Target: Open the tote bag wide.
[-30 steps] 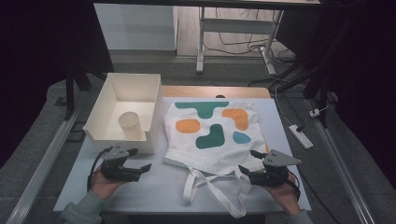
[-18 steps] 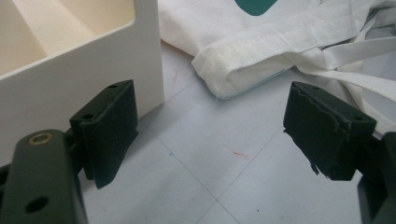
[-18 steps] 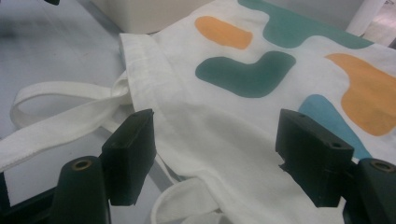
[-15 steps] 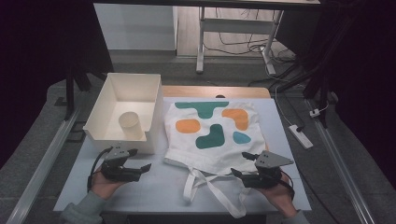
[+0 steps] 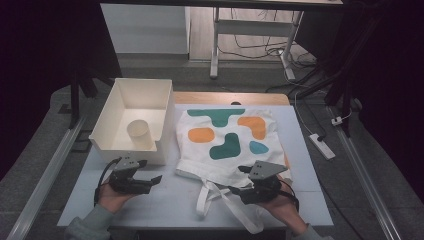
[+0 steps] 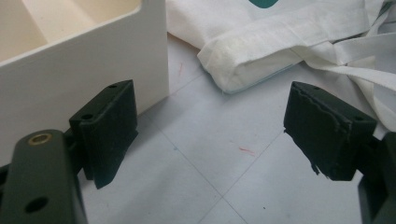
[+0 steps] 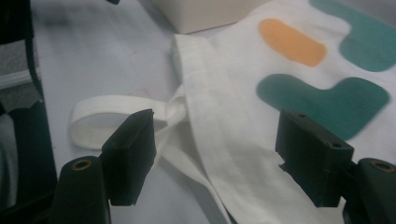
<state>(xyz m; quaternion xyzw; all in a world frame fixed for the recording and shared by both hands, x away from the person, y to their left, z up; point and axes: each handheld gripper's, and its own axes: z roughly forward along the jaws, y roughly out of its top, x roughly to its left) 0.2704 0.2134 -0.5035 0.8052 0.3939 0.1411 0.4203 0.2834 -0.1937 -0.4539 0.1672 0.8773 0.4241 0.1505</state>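
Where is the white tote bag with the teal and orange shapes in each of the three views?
High view: the tote bag lies flat at table centre, right of the box, straps toward the person.
Left gripper view: its hemmed corner sits upper middle, beyond the open jaws.
Right gripper view: its hem and print run up the middle and right.
Shared landmark: the box's corner.

A bare strip of table [image 5: 170, 200] is left between the left gripper [image 5: 150, 181] and the tote bag's straps [image 5: 210, 195]. Passage away from the person on the left is blocked by the white bin's wall [image 5: 127, 152]. The right half is covered by the tote bag [image 5: 227, 145], over whose hem the right gripper [image 5: 235, 190] is held with jaws apart.
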